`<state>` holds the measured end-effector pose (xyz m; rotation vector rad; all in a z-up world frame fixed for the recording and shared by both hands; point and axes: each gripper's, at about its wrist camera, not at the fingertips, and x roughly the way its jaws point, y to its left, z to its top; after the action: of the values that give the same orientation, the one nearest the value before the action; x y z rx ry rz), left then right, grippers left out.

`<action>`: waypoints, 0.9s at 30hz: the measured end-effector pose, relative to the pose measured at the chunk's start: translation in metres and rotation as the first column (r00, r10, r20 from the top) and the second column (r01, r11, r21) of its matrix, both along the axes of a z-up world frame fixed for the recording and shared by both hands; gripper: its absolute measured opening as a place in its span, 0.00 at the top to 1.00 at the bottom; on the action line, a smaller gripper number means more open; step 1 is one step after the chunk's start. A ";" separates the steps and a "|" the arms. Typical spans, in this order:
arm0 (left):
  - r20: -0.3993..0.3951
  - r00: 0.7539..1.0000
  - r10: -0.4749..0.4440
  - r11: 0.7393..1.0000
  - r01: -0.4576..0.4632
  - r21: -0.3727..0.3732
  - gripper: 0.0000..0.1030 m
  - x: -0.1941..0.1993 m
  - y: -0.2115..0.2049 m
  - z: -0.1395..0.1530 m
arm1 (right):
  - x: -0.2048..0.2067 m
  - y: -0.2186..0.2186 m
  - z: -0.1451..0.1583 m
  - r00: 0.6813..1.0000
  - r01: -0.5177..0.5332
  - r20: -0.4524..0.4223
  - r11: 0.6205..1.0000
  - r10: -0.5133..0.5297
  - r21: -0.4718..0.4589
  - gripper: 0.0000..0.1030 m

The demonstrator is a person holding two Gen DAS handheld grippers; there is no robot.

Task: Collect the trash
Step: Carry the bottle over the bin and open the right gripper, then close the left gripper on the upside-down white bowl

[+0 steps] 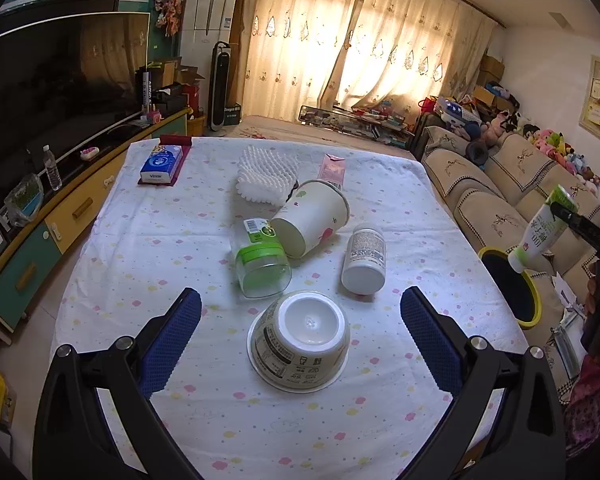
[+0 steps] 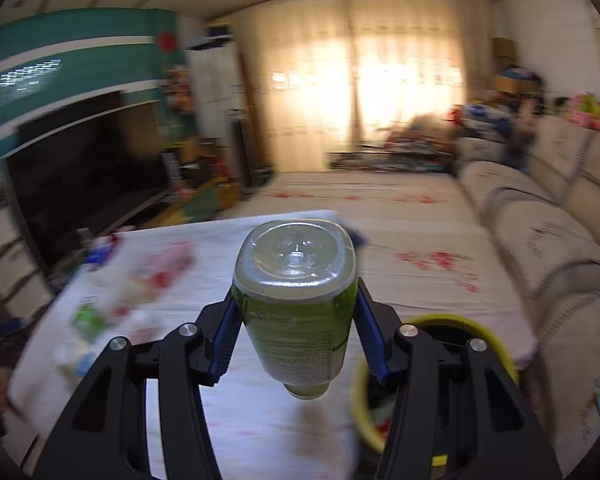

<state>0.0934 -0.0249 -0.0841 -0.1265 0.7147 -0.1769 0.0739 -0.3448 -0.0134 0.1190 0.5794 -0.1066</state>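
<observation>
Flowered tablecloth (image 1: 172, 240) with one upturned bowl (image 1: 299, 340), one paper cup (image 1: 312, 220), one clear jar (image 1: 260, 260), one white bottle (image 1: 364, 260). Left gripper (image 1: 300, 308) spread empty above bowl. Right gripper (image 2: 296, 320) pinching one green bottle (image 2: 296, 300) beside one yellow-rimmed bin (image 2: 496, 344).

So on the table (image 1: 112, 240) there's one upturned noodle bowl (image 1: 299, 342), one paper cup (image 1: 312, 218), one clear jar (image 1: 260, 258), one white bottle (image 1: 364, 260), one tissue pack (image 1: 162, 164), one foam pad (image 1: 266, 176), and one yellow-rimmed bin (image 1: 512, 284) beside it.
</observation>
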 end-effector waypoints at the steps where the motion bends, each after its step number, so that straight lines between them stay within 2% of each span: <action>1: -0.004 1.000 -0.003 1.000 0.003 0.003 0.05 0.001 -0.002 -0.001 | 0.004 -0.018 -0.013 0.998 0.054 -0.028 0.999 -0.054 0.000 0.51; 6: -0.021 1.000 -0.024 1.000 0.024 0.013 0.05 0.006 -0.012 -0.006 | 0.024 -0.081 -0.087 0.958 0.216 -0.195 0.976 -0.210 0.011 0.51; 9: -0.030 0.999 -0.032 0.999 0.033 0.020 0.05 0.010 -0.017 -0.009 | 0.032 -0.097 -0.124 0.928 0.264 -0.272 0.965 -0.254 0.001 0.51; 13: -0.052 0.998 -0.038 0.999 0.039 0.027 0.05 0.016 -0.021 -0.015 | 0.036 -0.105 -0.160 0.897 0.292 -0.347 0.956 -0.274 -0.001 0.51; 17: -0.072 0.996 -0.043 0.998 0.045 0.032 0.05 0.020 -0.025 -0.022 | 0.039 -0.105 -0.173 0.885 0.298 -0.377 0.954 -0.275 0.004 0.50; 19: -0.081 0.996 -0.045 0.998 0.048 0.036 0.05 0.022 -0.026 -0.026 | 0.040 -0.105 -0.174 0.885 0.299 -0.374 0.954 -0.278 -0.002 0.42; 27: -0.111 0.992 -0.053 0.997 0.058 0.043 0.05 0.029 -0.026 -0.039 | 0.027 -0.095 -0.151 0.905 0.289 -0.329 0.957 -0.270 0.012 0.38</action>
<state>0.1221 -0.0511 -0.1228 -0.0725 0.8319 -0.2074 0.1008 -0.4394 -0.1645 0.2466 0.8946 -0.3948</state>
